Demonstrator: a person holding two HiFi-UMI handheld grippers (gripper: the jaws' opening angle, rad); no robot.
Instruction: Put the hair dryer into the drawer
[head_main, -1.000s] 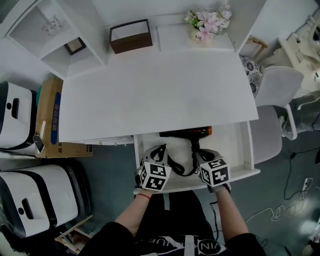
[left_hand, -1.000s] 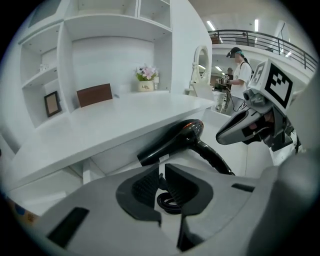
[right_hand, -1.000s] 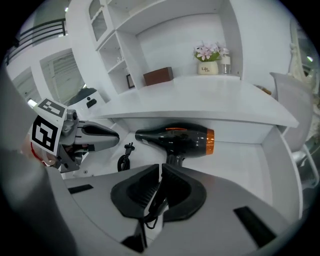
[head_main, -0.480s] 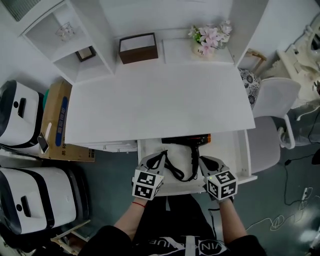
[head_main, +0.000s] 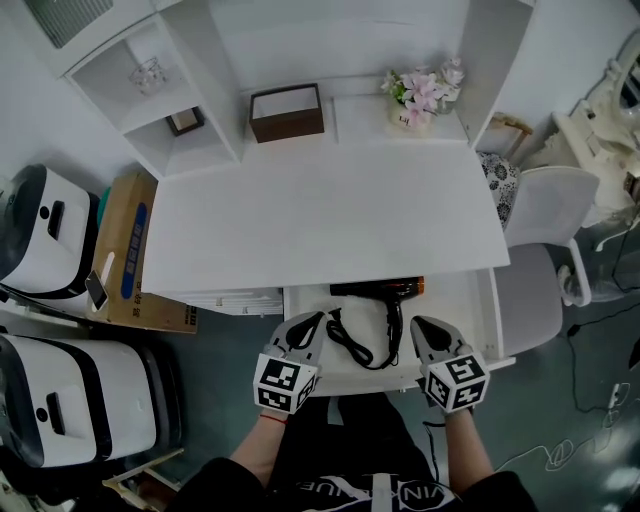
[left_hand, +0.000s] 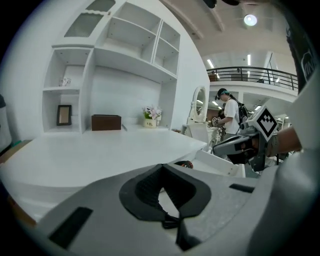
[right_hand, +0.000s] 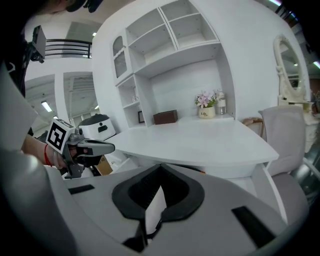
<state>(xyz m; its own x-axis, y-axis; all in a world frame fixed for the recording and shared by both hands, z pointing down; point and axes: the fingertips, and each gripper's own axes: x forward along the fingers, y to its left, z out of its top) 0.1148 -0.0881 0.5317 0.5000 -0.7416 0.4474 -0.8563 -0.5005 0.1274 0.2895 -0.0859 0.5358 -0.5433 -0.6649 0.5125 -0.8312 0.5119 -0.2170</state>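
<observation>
Hair dryer: it's lying in the drawer. The black barrel runs along the back, half tucked under the desk's front edge, with the orange end to the right and the handle pointing at the drawer's front. The cord is looped on the left.
Drawer: pulled out from under the desk's front edge, toward its right corner.
Left tool: from my end the jaws are pressed together with nothing in them. It's held over the drawer's front-left corner.
Right tool: same deal, closed up and empty. It's over the drawer's front edge, right of the handle.
Back edge: brown box and flowers.
</observation>
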